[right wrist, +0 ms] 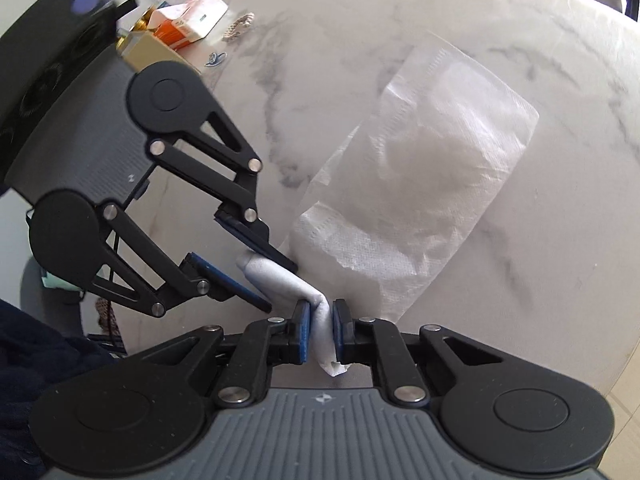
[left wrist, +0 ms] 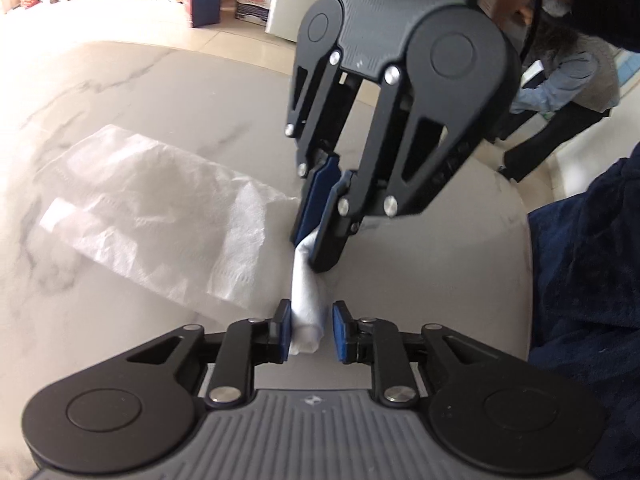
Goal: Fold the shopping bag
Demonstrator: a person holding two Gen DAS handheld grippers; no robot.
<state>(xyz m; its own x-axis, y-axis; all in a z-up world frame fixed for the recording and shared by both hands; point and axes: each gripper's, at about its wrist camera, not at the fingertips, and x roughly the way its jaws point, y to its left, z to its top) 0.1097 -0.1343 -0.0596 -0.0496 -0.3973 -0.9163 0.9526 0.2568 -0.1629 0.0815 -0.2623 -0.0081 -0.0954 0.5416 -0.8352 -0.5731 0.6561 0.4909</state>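
A white, crinkled plastic shopping bag [left wrist: 160,208] [right wrist: 432,184] lies flat on the marble table [left wrist: 120,80] [right wrist: 320,40]. One end is gathered into a narrow twisted strip [left wrist: 306,300] [right wrist: 280,276] near the table's edge. My right gripper [left wrist: 314,250] [right wrist: 322,332] is shut on this strip, which is squeezed thin between its blue pads. My left gripper [left wrist: 311,332] [right wrist: 276,285] straddles the strip's free tip, open. Its left pad touches the plastic, and a small gap shows at the right pad. The two grippers are very close together.
An orange-and-white carton [right wrist: 188,20] and a gold box [right wrist: 148,46] sit at the table's far side. Dark blue fabric [left wrist: 592,280] lies past the table's near edge. On the floor beyond stand boxes [left wrist: 208,0], and a person bends over [left wrist: 576,80].
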